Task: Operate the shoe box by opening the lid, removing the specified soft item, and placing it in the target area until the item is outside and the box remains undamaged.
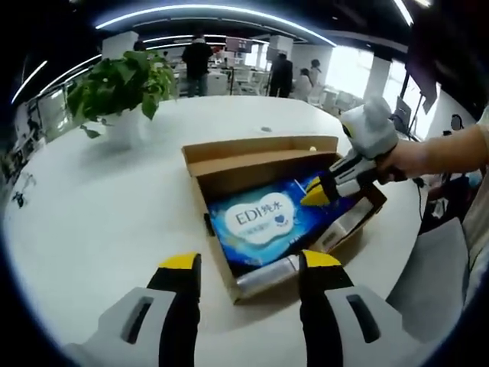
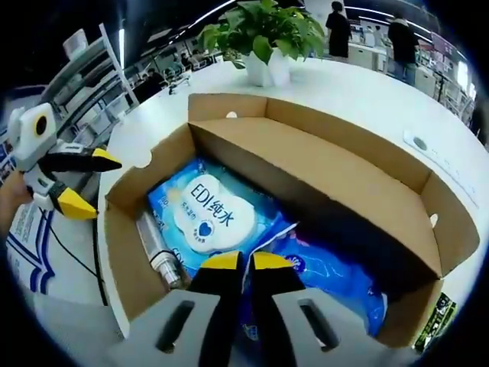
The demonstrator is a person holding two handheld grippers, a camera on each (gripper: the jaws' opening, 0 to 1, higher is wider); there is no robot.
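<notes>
left gripper view: left hand-held gripper (image 1: pixel 248 264) in the foreground, jaws spread wide with nothing between them, held just short of the near end of the shoe box (image 1: pixel 263 157). the box sits on the white bench (image 1: pixel 99 206) with its lid folded back on the far side. inside lies the soft item, a blue wipes pack (image 1: pixel 263 222) with a white label, and a silver cylindrical bottle (image 1: pixel 267 277) lies along the near wall of the box. the right hand-held gripper (image 1: pixel 313 195) comes in from the right in a person's hand (image 1: pixel 405 157), its yellow tips down on the far edge of the pack. right gripper view: right hand-held gripper (image 2: pixel 244 261) has its jaws drawn nearly together inside the box, tips at the blue pack's edge; a pinched fold cannot be confirmed, so grip or mere contact is undetermined. pack lies flat on the box floor, bottle along the left wall. farther off on the bench, a potted plant (image 2: pixel 263 34) in a white pot. beyond it, an office with people standing (image 1: pixel 197 61).
</notes>
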